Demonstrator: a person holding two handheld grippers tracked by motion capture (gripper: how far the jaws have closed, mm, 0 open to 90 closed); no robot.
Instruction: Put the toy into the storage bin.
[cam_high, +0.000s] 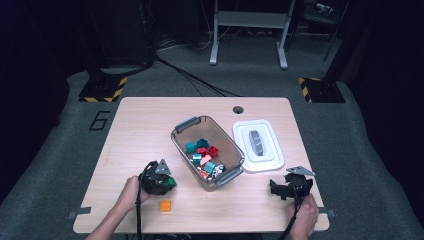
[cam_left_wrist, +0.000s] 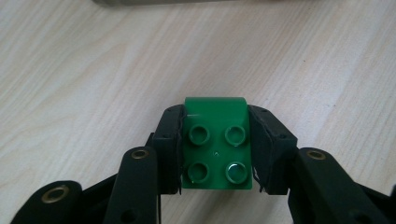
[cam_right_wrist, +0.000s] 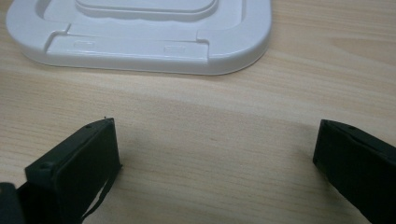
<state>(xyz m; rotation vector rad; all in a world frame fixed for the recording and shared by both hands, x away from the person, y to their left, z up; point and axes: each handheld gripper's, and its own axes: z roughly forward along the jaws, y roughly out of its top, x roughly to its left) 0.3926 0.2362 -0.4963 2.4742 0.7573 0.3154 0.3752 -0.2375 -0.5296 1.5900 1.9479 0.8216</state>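
A green four-stud brick (cam_left_wrist: 216, 145) sits between the pads of my left gripper (cam_left_wrist: 215, 151), which press on both its sides. In the high view that left gripper (cam_high: 161, 181) is at the table's front left with the green brick (cam_high: 171, 181) at its tip. An orange brick (cam_high: 165, 205) lies on the wood just in front of it. My right gripper (cam_right_wrist: 215, 154) stands open over bare wood, just short of the white lid (cam_right_wrist: 140, 32). From above, the right gripper (cam_high: 287, 187) rests at the front right.
A clear plastic bin (cam_high: 235, 152) with several coloured bricks sits mid-table. The white lid (cam_high: 258, 145) lies flat to its right. A round cable hole (cam_high: 238, 109) is near the table's far edge. Bare wood spreads at the back left.
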